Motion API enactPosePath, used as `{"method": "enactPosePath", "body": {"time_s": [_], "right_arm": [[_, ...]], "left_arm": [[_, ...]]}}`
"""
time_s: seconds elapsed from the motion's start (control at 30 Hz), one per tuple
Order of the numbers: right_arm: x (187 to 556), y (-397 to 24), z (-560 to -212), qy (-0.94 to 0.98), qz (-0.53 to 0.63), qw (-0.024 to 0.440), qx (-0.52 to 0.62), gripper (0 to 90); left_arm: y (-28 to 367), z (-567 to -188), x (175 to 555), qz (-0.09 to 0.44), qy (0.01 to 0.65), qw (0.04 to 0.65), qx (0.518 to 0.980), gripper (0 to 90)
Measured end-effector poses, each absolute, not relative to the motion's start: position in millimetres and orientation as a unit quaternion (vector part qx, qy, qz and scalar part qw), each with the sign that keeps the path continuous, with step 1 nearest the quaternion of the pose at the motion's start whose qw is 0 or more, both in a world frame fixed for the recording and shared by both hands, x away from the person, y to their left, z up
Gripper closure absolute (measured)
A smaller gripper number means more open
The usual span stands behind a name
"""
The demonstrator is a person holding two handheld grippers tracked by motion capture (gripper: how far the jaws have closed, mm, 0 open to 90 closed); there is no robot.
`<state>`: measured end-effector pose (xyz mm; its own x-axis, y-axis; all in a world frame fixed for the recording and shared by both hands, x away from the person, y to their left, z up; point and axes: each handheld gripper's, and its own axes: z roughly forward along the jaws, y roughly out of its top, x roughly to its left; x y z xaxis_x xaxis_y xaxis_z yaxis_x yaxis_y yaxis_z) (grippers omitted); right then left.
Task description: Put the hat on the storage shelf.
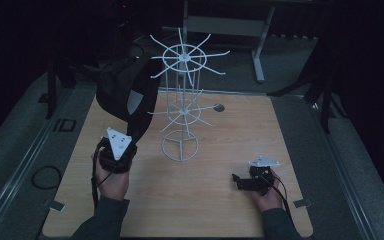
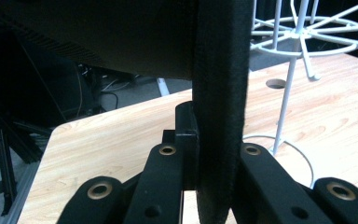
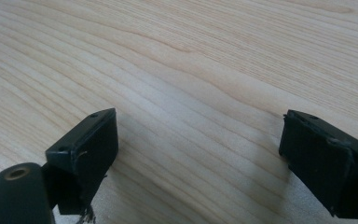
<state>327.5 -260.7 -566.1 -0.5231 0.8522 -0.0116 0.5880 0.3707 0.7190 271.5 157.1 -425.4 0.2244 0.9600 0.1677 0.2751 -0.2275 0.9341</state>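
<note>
Where the strap hangs — white wire rack just beside

High view: dim overall, surroundings nearly black, and the wooden table is the one lit surface. The white wire rack stands out pale, slightly soft. Black bag above the left tongs reads as a dark mass, little detail.

Left gripper view: brighter; strap between the jaws blurred, close to lens. Table beyond is sharper.

Right gripper view: even, soft light; faint shadow beneath the right tongs; wood grain crisp, near jaw edges fuzzy.
</note>
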Motion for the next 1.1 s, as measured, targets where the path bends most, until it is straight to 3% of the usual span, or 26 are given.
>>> {"method": "enactPosePath", "body": {"time_s": [0.4,0.83,1.1], "right_arm": [[327.4,-260.5,-566.0,0.804,0.338,0.194,0.449,11.5],[327.5,-260.6,-566.1,0.804,0.338,0.196,0.448,11.5],[327.5,-260.7,-566.1,0.804,0.338,0.196,0.447,11.5]], "left_arm": [[144.5,-431.2,276.1,0.424,0.446,0.396,0.682,84.7],[142.6,-434.2,282.0,0.393,0.441,0.401,0.700,81.5],[145.1,-434.4,281.0,0.375,0.440,0.420,0.699,67.3]]}}
